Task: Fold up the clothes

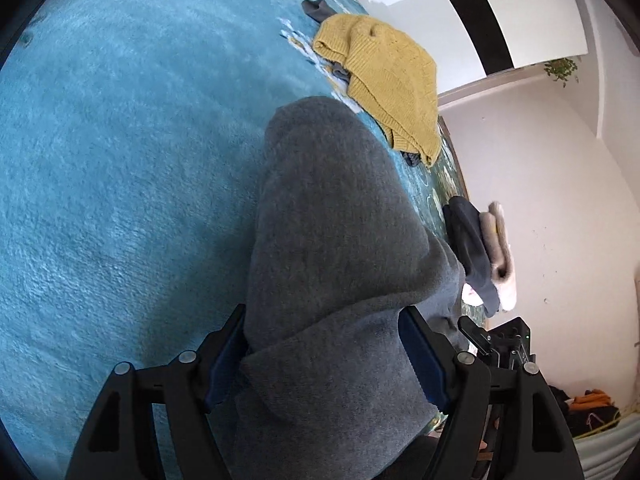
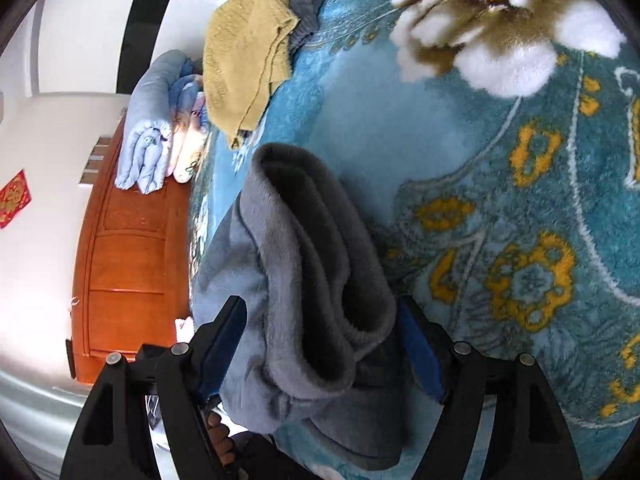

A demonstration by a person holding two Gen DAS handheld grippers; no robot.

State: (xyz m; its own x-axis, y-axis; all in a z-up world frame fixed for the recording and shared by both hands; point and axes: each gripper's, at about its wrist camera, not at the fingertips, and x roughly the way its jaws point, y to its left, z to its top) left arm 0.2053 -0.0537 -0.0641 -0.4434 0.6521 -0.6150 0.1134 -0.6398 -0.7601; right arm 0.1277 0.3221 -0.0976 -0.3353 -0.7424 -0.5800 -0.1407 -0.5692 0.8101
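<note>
Okay, left wrist view: left gripper (image 1: 322,354) has its 2 jaws clamped on a grey fleece garment (image 1: 328,216), which bunches up between them and stretches far over the teal blanket (image 1: 120,160). Yellow knit sweater (image 1: 384,76) lies far right on the blanket; folded dark and beige clothes (image 1: 480,256) sit right, at the blanket's edge.

Right wrist view: right gripper (image 2: 322,346) jaws clamped on the same grey fleece garment (image 2: 312,264), folded layers showing. Yellow knit sweater (image 2: 248,60) far left, light blue bedding (image 2: 150,128) on the wooden cabinet (image 2: 132,264) left.
</note>
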